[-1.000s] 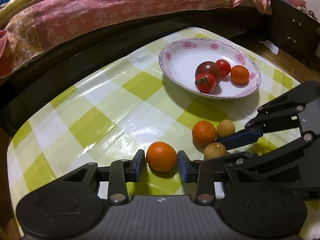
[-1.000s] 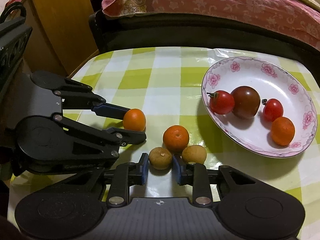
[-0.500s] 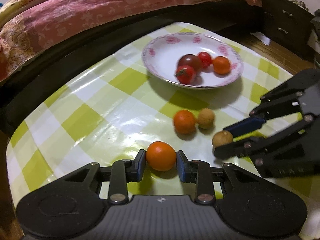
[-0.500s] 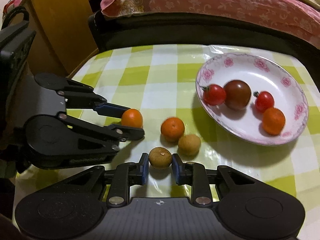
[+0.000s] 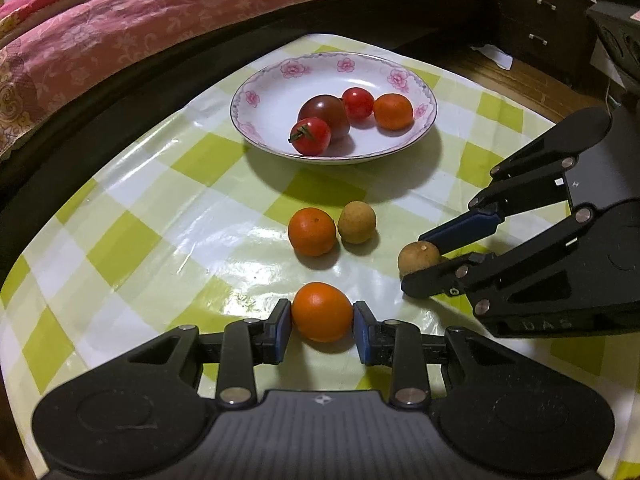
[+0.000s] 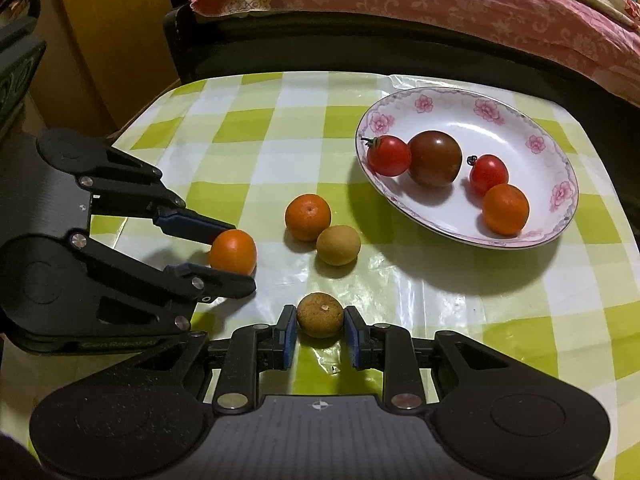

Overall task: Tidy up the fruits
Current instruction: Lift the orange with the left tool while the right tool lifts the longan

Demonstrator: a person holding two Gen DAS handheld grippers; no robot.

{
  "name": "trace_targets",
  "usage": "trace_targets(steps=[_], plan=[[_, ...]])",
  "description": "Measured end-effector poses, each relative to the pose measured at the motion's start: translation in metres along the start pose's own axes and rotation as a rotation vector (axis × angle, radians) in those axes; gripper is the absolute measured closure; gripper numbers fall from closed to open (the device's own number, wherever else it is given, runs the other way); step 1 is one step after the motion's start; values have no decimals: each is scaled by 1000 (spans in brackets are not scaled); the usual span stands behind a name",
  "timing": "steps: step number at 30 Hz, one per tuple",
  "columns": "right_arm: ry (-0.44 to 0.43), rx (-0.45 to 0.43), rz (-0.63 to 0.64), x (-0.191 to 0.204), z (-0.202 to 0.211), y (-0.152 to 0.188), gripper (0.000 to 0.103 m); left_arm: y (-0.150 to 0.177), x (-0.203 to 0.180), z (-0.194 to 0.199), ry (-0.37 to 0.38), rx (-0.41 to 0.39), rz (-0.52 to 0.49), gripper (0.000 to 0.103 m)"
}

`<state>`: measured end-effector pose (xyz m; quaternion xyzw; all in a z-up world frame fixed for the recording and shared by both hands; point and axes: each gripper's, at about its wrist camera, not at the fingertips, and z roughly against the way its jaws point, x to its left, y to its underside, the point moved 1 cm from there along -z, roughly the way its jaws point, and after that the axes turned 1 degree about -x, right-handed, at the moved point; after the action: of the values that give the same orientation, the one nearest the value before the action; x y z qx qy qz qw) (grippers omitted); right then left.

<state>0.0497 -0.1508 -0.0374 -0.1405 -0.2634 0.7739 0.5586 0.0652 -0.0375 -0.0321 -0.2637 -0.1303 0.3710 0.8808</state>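
My left gripper (image 5: pixel 322 316) is shut on a small orange (image 5: pixel 321 311), held above the checked tablecloth; it also shows in the right wrist view (image 6: pixel 233 251). My right gripper (image 6: pixel 320 326) is shut on a brown longan (image 6: pixel 320 315), which also shows in the left wrist view (image 5: pixel 418 257). Another orange (image 5: pixel 312 231) and a second longan (image 5: pixel 356 222) lie side by side on the cloth between the grippers and the plate. A white floral plate (image 5: pixel 264 92) holds two red tomatoes, a dark tomato (image 5: pixel 325 112) and an orange (image 5: pixel 393 111).
The table has a green-and-white checked plastic cloth (image 5: pixel 160 208). A bed with a pink floral cover (image 5: pixel 120 12) runs along the far side. A dark drawer cabinet (image 5: pixel 536 28) stands at the right and a wooden cabinet (image 6: pixel 100 48) at the left.
Both grippers have closed on their fruits and lifted back from the table. The plate and the two loose fruits now look farther away.
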Motion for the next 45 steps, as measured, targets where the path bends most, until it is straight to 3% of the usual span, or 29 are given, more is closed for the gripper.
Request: trace_targets(steps=[15,30,45], plan=[[-13,-2,-29,-3,2,2,80,-1,-6,1,-32,2,-17,62],[28,-5,-42,-3,4,2,80,-8,-18,-1,-75,29,-43,63],[47,-32,-52,-7,12,-4,80,-25,-23,6,-91,-15,-66,63]])
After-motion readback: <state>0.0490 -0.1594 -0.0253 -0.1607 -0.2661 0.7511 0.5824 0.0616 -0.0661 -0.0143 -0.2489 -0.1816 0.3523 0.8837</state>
